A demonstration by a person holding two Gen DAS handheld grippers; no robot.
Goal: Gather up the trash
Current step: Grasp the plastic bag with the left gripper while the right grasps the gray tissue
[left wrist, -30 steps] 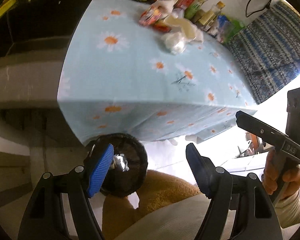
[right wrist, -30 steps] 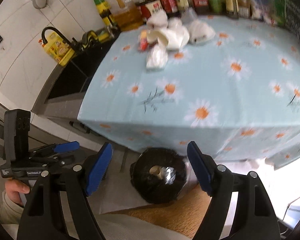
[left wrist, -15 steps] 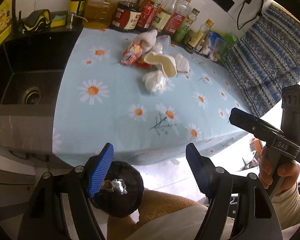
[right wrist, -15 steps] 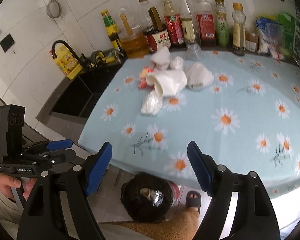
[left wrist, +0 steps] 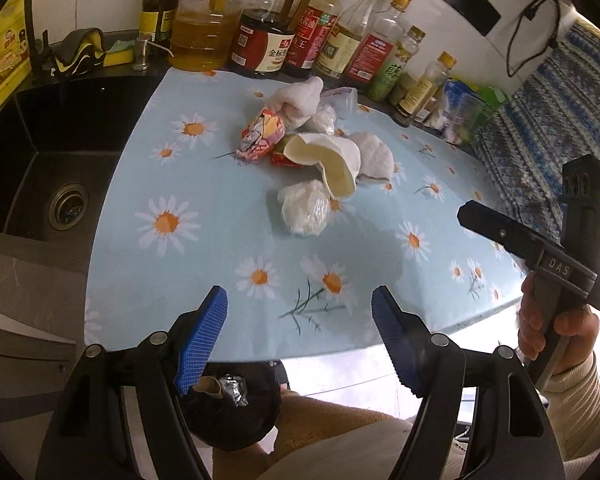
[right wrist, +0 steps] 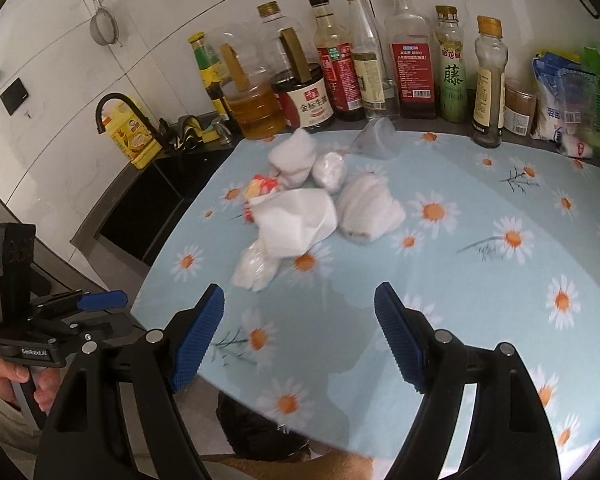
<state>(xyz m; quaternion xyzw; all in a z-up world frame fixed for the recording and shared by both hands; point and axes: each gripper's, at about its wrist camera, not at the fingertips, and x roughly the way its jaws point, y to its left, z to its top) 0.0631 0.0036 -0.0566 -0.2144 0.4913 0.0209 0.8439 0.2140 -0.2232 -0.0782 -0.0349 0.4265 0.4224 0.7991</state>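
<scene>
Several pieces of crumpled trash [left wrist: 312,160] are being left heaped mid-way across the daisy tablecloth [left wrist: 220,248], near the bottles [right wrist: 380,64]. Both the left gripper [left wrist: 300,336] and right gripper [right wrist: 300,336] are being held released, empty, over the cloth's near edge.

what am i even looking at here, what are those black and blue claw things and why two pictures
No robot: a person holds a hand-squeezed two-finger gripper in each hand, each with a fisheye camera looking along its blue-padded fingers. One picture is from the left gripper, the other from the right gripper. Each view also shows the other gripper off to one side, held by a hand. Both grippers are open and hold nothing.

In front lies a daisy-print tablecloth with a pile of trash: crumpled white tissues, a small clear bag and a colourful wrapper. Sauce and oil bottles line the wall, with a black sink alongside. Below the table edge is a black bin bag with some scraps inside.
</scene>
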